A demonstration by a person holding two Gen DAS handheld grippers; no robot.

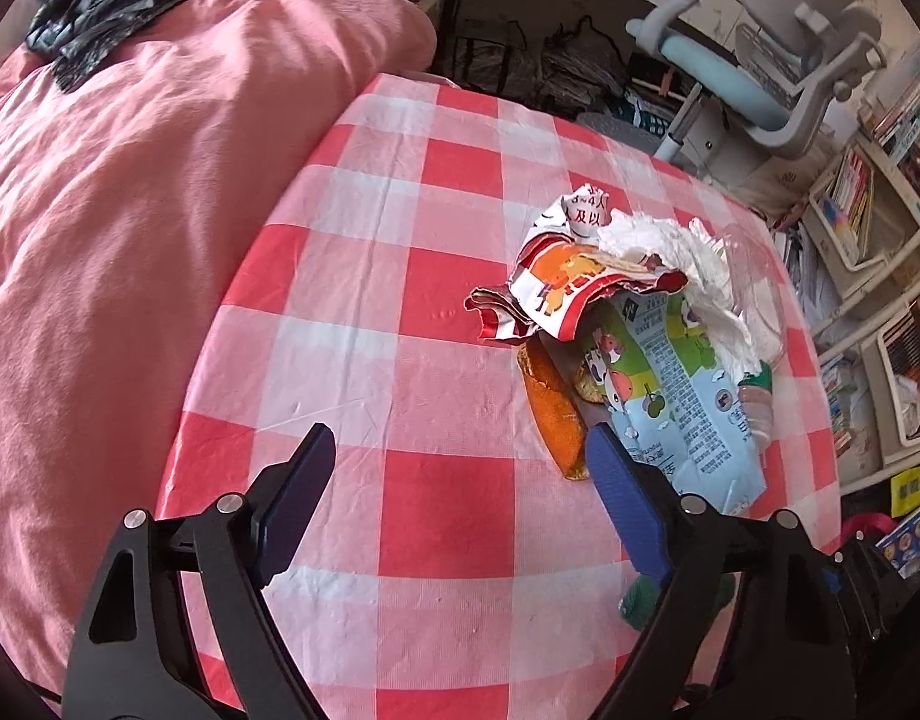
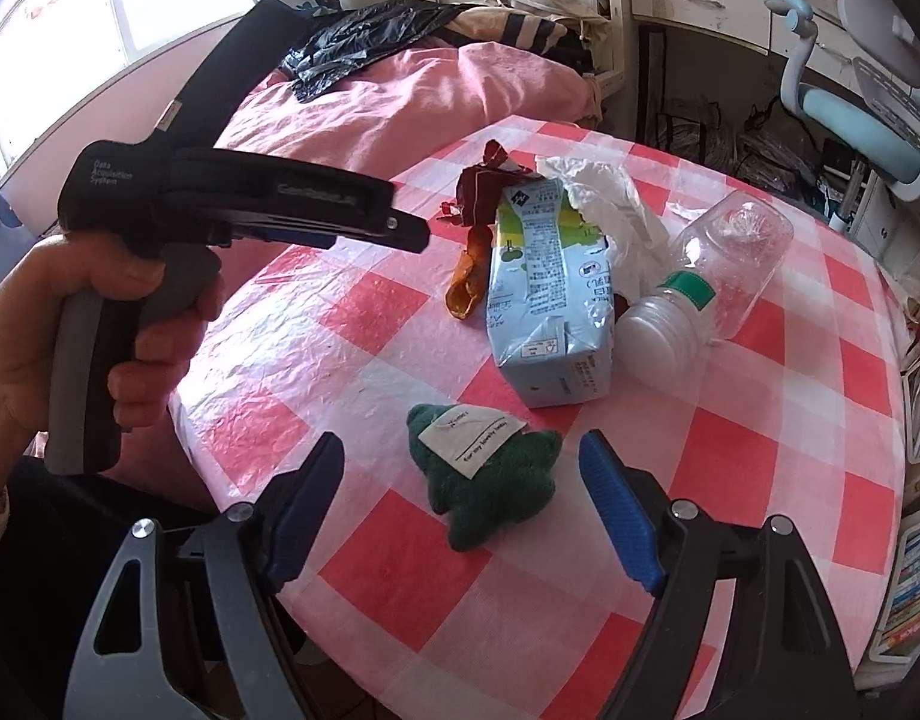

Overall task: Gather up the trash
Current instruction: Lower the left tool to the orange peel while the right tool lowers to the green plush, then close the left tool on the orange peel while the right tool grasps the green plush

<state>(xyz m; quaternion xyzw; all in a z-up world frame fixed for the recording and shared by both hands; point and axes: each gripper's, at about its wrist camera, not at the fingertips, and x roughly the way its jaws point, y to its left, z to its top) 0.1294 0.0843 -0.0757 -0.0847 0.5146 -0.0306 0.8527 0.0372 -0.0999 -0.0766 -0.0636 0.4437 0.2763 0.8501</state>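
A trash pile lies on the red-checked tablecloth (image 1: 448, 516): a light-blue milk carton (image 1: 676, 396) (image 2: 544, 294), a crumpled red-and-white wrapper (image 1: 556, 282), an orange peel (image 1: 556, 414) (image 2: 467, 282), white crumpled paper (image 1: 694, 264) (image 2: 604, 204), and a clear plastic bottle (image 2: 718, 264). A green felt scrap with a white label (image 2: 490, 480) lies nearest. My left gripper (image 1: 460, 456) is open and empty, its right finger beside the carton and peel. My right gripper (image 2: 463, 462) is open, its jaws straddling the green scrap from above. The left gripper's body (image 2: 250, 204) shows held in a hand.
A pink quilt (image 1: 130, 228) covers the bed left of the table, with a black plastic bag (image 1: 118, 6) (image 2: 364, 36) on it. A grey-and-blue desk chair (image 1: 778, 54) and bookshelves (image 1: 868, 228) stand to the right. The table edge (image 2: 232, 480) runs close below.
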